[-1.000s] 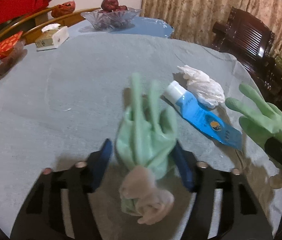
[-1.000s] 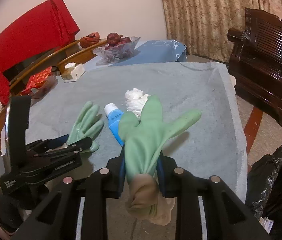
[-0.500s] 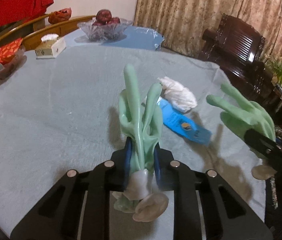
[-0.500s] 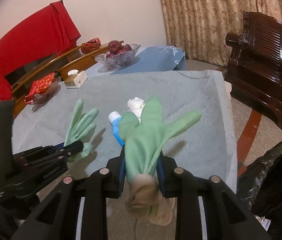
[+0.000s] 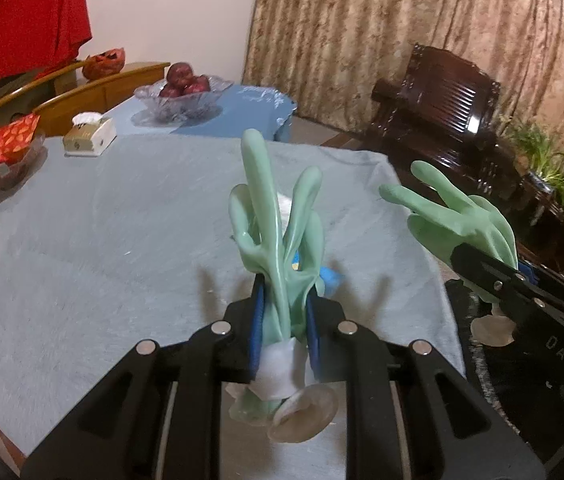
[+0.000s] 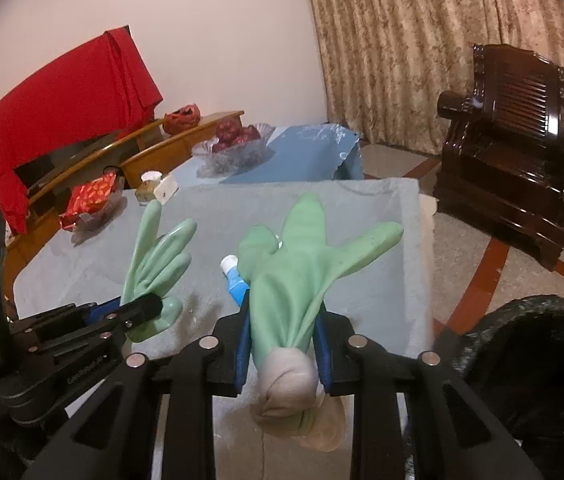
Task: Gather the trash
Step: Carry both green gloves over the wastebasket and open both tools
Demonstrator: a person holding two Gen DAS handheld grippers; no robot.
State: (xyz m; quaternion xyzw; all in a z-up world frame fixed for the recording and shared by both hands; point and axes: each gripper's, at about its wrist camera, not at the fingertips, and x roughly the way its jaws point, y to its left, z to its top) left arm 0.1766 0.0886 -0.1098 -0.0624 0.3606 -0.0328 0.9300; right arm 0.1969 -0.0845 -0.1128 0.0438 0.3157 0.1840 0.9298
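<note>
My left gripper (image 5: pixel 282 312) is shut on a green rubber glove (image 5: pixel 278 232) and holds it upright above the grey-clothed table (image 5: pixel 102 240). My right gripper (image 6: pixel 282 332) is shut on a second green rubber glove (image 6: pixel 301 256), held off the table; it also shows in the left wrist view (image 5: pixel 461 220). The left gripper and its glove (image 6: pixel 158 252) show at left in the right wrist view. A blue tube (image 6: pixel 236 276) with a white cap lies on the table behind the gloves. A crumpled white tissue (image 5: pixel 283 204) is mostly hidden behind the left glove.
A black trash bag (image 6: pixel 541 360) sits at lower right off the table edge. At the table's far side stand a tissue box (image 5: pixel 90 138), a red packet in a dish (image 5: pixel 6 148) and a glass fruit bowl (image 5: pixel 182 96). A dark wooden armchair (image 6: pixel 513 168) stands at right.
My left gripper closed on the green glove and lifted it off the table. Both grippers rose with their gloves; the tube and tissue stayed on the table.
</note>
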